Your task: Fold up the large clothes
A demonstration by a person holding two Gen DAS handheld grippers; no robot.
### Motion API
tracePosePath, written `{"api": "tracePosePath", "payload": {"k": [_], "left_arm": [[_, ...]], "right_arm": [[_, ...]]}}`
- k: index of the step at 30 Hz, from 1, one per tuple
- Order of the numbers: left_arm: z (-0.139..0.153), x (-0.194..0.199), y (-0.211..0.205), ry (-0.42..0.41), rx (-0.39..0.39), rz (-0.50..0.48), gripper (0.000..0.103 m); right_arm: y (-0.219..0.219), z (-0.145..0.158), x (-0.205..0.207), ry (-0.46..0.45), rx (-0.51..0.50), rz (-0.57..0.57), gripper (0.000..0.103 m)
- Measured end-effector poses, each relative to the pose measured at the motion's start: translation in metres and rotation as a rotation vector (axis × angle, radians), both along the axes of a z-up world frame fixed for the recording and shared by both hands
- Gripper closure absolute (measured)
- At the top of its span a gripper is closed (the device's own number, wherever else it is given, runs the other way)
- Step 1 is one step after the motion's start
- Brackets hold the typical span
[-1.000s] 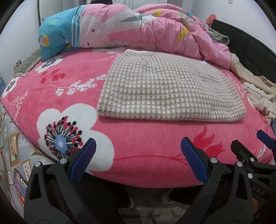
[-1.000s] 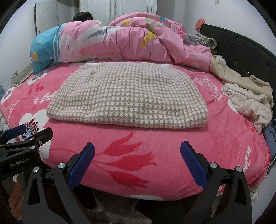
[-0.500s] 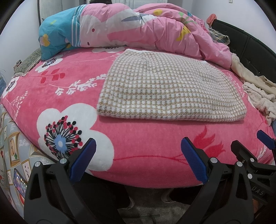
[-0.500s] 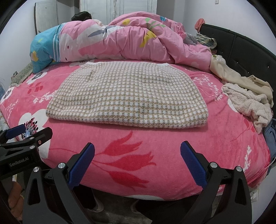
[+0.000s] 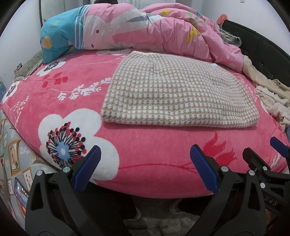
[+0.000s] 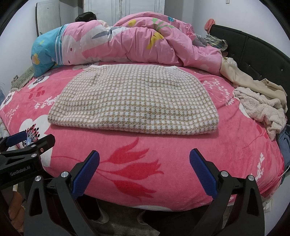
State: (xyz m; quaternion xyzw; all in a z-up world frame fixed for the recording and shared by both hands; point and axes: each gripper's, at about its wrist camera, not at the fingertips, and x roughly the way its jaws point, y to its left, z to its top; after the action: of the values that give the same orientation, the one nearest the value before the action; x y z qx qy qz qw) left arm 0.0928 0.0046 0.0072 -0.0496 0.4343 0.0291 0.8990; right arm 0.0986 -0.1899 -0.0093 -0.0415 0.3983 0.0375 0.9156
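A beige and white checked garment [image 5: 177, 94] [image 6: 134, 101] lies folded flat into a rectangle on the pink flowered bed cover [image 5: 145, 150] [image 6: 126, 154]. My left gripper [image 5: 145, 167] hangs open off the bed's near edge, short of the garment's left front corner, nothing between its blue pads. My right gripper [image 6: 144, 168] is open too, level with the near edge below the garment's front fold. Each gripper shows in the other's view: the right gripper [image 5: 262, 159] at the right margin, the left gripper [image 6: 27, 143] at the left margin.
A bunched pink and blue duvet [image 6: 126, 41] lies along the far side, with a person's dark hair [image 6: 86, 16] behind it. Cream and beige clothes [image 6: 261, 105] are heaped at the right by the black headboard [image 6: 253, 50]. Floor shows below the bed edge.
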Motion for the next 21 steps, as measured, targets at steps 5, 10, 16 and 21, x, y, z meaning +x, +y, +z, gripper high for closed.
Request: {"api": "tracePosePath", "payload": {"k": [5,10,16,21], "left_arm": [[0.0007,0.0002,0.0011,-0.001,0.001,-0.001,0.008],[0.0011,0.0001,0.0014,-0.001,0.0,-0.002,0.008],[0.0004,0.0005,0.0006,0.0,0.001,0.0,0.008],[0.0009,0.0004,0.0009,-0.003,0.002,0.001,0.008]], "right_arm": [[0.0006,0.0008,-0.0002,-0.001,-0.001,0.001,0.006],[-0.0004,-0.0015,0.0008,-0.002,-0.002,0.008,0.006],[-0.0008,-0.0019,0.0002,-0.004,-0.004,0.011,0.006],[0.0001,-0.0006,0.0007,-0.004,-0.002,0.01,0.006]]}}
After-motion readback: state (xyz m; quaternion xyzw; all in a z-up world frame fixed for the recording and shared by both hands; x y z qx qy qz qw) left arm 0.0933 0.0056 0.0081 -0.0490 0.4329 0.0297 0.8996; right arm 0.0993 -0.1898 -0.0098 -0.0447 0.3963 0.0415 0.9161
